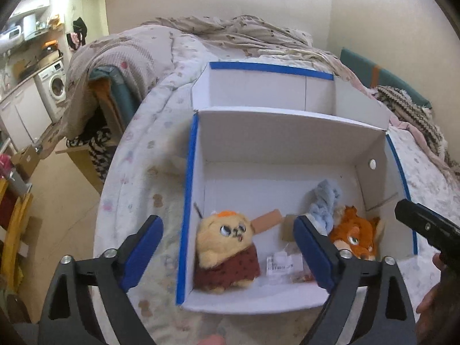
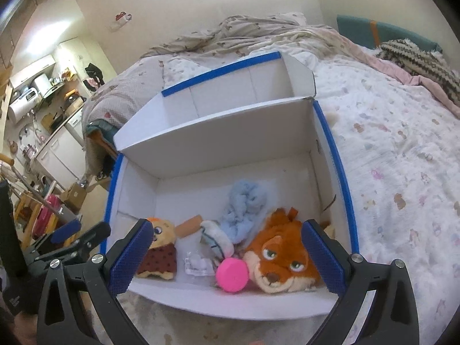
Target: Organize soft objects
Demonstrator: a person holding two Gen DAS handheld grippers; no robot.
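Observation:
A white cardboard box [image 1: 187,201] with blue-taped edges lies open on the bed. Inside it, a tan plush in a dark red dress [image 1: 224,247] sits at the front left, and an orange fox plush [image 1: 356,235] at the front right with a light blue fluffy toy [image 1: 325,204] behind it. My left gripper [image 1: 227,220] hovers open over the tan plush and holds nothing. In the right wrist view, my right gripper [image 2: 227,225] is open above the box [image 2: 336,172], clear of the fox plush [image 2: 276,256], a pink disc [image 2: 232,273] and the blue fluffy toy [image 2: 244,210].
The box's lid [image 1: 267,86] stands open behind it. A flowered quilt [image 2: 402,172] covers the bed, with a crumpled blanket [image 1: 244,31] and a knitted throw [image 2: 417,54] at the far side. Clear plastic wrapping [image 2: 195,264] lies in the box. The floor, a washing machine [image 1: 56,86] and clutter are at left.

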